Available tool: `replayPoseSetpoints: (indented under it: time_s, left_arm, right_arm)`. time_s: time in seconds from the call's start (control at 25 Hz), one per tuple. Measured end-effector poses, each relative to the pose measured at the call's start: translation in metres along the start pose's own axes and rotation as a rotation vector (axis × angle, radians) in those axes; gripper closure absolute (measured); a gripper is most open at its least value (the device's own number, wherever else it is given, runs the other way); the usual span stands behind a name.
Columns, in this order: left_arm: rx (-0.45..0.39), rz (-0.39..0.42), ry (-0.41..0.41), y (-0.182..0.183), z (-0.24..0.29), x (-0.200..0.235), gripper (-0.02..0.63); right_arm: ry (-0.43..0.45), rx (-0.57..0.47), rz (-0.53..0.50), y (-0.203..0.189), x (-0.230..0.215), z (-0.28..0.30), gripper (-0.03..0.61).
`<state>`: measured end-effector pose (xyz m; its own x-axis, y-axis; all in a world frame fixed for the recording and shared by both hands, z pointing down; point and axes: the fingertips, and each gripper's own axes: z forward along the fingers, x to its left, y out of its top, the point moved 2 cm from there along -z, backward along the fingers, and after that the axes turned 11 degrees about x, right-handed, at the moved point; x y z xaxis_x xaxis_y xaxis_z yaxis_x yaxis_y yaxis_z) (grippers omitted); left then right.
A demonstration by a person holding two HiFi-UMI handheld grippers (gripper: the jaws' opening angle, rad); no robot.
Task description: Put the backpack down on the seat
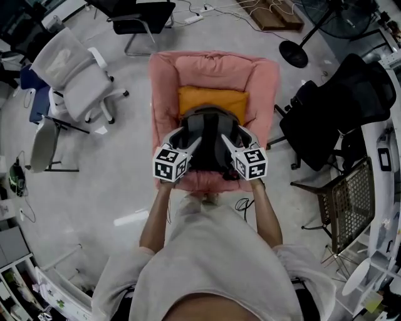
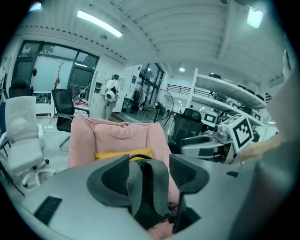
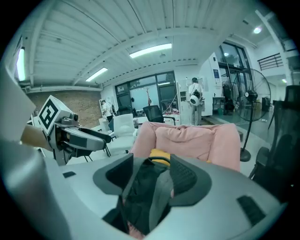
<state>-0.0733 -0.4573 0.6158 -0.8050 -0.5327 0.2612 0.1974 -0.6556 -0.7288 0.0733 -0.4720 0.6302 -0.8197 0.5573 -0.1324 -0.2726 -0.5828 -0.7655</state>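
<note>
A pink armchair (image 1: 164, 81) with a yellow cushion (image 1: 213, 99) stands in front of me. The dark grey backpack (image 1: 207, 135) sits upright on its seat, against the cushion. My left gripper (image 1: 188, 139) holds the pack's left side and my right gripper (image 1: 233, 138) its right side. In the left gripper view a grey shoulder strap (image 2: 157, 187) fills the gap between the jaws of the left gripper (image 2: 149, 171). In the right gripper view the backpack's dark fabric (image 3: 140, 187) and a grey strap (image 3: 160, 197) are pinched between the jaws of the right gripper (image 3: 151, 176).
A white office chair (image 1: 75, 75) stands left of the armchair. To its right is a black office chair (image 1: 338, 119), with a mesh chair (image 1: 351, 200) nearer me. A fan base (image 1: 293, 54) and another black chair (image 1: 141, 19) stand behind. Far off, a person (image 2: 111, 93) stands.
</note>
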Motion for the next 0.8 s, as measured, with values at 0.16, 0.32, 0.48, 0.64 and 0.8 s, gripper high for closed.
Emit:
replayPoseSetpoints:
  time_s: [0.16, 0.32, 0.48, 0.64, 0.8]
  left_arm:
    - [-0.044, 0.018, 0.003, 0.015, -0.019, -0.012, 0.350]
    - [-0.079, 0.031, 0.008, 0.025, -0.032, -0.022, 0.377]
    - [-0.096, 0.046, 0.017, 0.032, -0.041, -0.025, 0.417]
    - [-0.109, 0.062, 0.006, 0.038, -0.047, -0.031, 0.469]
    - [-0.116, 0.082, -0.017, 0.046, -0.046, -0.037, 0.535]
  right_arm:
    - [-0.025, -0.033, -0.050, 0.015, 0.005, -0.020, 0.405]
    - [-0.051, -0.059, -0.079, 0.023, 0.008, -0.038, 0.472]
    - [-0.064, -0.075, -0.087, 0.027, 0.011, -0.052, 0.528]
    - [-0.073, -0.107, -0.069, 0.035, 0.010, -0.065, 0.561]
    - [-0.080, -0.138, -0.044, 0.045, 0.006, -0.077, 0.578]
